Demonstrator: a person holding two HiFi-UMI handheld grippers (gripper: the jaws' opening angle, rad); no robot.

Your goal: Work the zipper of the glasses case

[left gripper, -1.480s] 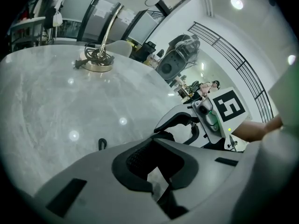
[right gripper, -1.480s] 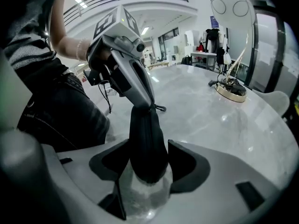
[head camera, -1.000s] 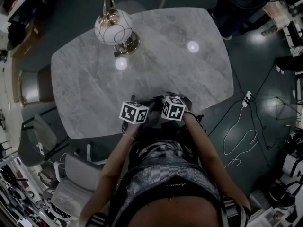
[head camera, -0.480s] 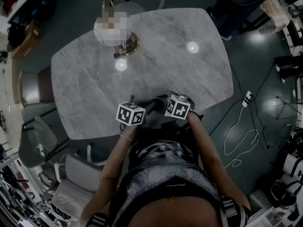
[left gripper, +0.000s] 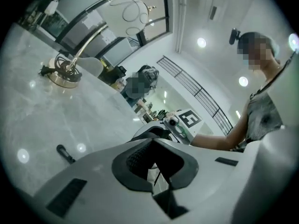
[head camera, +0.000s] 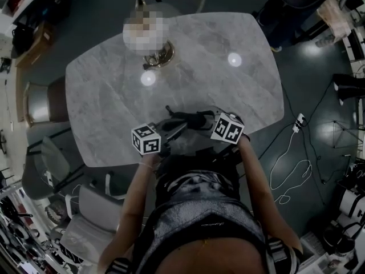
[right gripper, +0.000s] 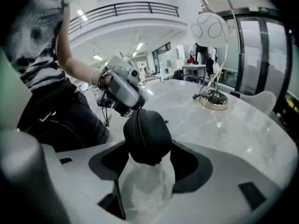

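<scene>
One second on: lifted off the near edge of the counter [head camera: 114,107] and drawn apart, right claw [right gripper: 147,155] clamped on one end of the glasses case [right gripper: 145,134], left claw [left gripper: 153,171] pinched fully shut at its other end. Reads as a zipper stroke starting, pull tab itself not discernible. Counted: one case, two claws, one lamp [head camera: 158,55], far left.

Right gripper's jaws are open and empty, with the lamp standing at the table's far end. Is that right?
Not quite. The right gripper has its jaws closed on the black glasses case, as the right gripper view shows. The lamp does stand at the far end of the table.
</scene>
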